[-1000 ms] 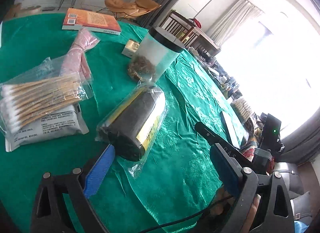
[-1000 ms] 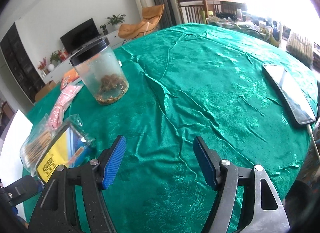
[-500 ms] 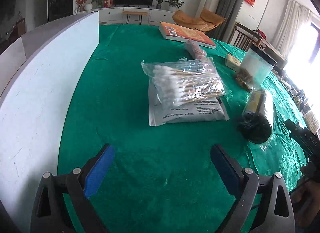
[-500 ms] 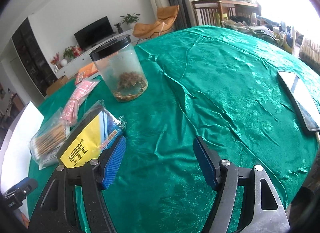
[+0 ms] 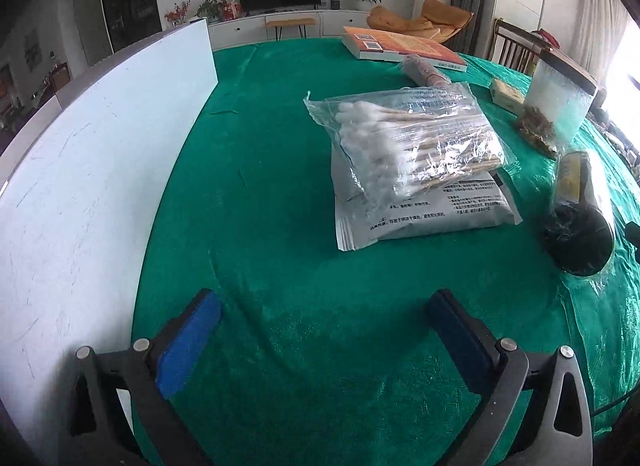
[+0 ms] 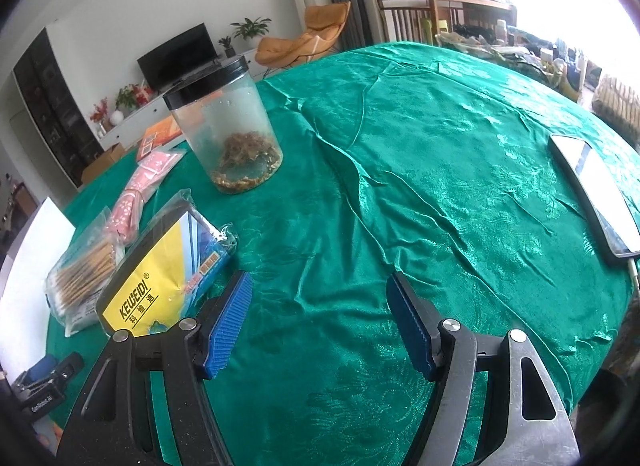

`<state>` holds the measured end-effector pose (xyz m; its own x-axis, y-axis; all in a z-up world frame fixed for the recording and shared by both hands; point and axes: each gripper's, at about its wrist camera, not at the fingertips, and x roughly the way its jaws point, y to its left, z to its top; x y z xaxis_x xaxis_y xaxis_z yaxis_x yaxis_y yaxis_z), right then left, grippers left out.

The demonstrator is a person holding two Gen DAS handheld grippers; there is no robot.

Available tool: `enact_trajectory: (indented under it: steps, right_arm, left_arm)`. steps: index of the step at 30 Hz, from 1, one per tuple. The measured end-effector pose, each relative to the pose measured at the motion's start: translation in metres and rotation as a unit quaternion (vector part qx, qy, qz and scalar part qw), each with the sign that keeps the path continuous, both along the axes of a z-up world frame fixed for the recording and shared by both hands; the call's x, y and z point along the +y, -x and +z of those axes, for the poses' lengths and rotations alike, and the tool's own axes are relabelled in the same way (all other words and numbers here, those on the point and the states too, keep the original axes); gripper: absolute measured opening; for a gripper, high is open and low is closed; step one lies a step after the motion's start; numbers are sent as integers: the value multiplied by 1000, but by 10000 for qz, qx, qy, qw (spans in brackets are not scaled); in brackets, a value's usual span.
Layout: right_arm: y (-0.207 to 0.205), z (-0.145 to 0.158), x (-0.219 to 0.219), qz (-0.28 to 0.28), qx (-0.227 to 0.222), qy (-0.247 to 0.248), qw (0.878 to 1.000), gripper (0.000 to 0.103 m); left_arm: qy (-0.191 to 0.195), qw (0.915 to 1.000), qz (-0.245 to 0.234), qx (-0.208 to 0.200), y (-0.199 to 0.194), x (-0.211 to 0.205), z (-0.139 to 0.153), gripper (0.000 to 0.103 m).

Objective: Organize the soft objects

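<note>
A clear bag of cotton swabs point(image 5: 416, 141) lies on a grey foil pouch point(image 5: 432, 209) on the green tablecloth. To their right is a bagged black roll with a yellow label point(image 5: 580, 221); behind them is a pink packet point(image 5: 424, 69). My left gripper point(image 5: 320, 330) hovers over bare cloth nearer than the pouch, its jaws opening with nothing between them. My right gripper point(image 6: 320, 318) stands open over bare cloth, the yellow-labelled roll point(image 6: 160, 282) just left of its left finger. The swab bag point(image 6: 84, 270) and pink packet point(image 6: 140, 189) lie further left.
A white board point(image 5: 88, 169) stands along the table's left side. A clear jar with a black lid point(image 6: 224, 125), an orange book point(image 5: 400, 47) and a small box point(image 5: 506, 91) sit further back. A flat mirror-like tablet point(image 6: 596, 189) lies at the right.
The left gripper swung left from the bagged roll to face the white board and bare cloth, and its jaws widened slightly. The right gripper's view shifted a little, bringing the yellow-labelled roll closer.
</note>
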<state>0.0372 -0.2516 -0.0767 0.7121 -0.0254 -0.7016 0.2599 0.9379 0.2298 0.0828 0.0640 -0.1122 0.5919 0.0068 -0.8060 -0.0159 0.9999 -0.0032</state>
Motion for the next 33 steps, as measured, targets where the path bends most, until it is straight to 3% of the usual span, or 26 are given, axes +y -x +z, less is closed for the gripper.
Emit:
enact_trajectory:
  steps: [33]
  right_arm:
    - [-4,-4,-1,32,94,-82,9999,73]
  left_arm:
    - [25,10000,1,-7,1,1,0,103]
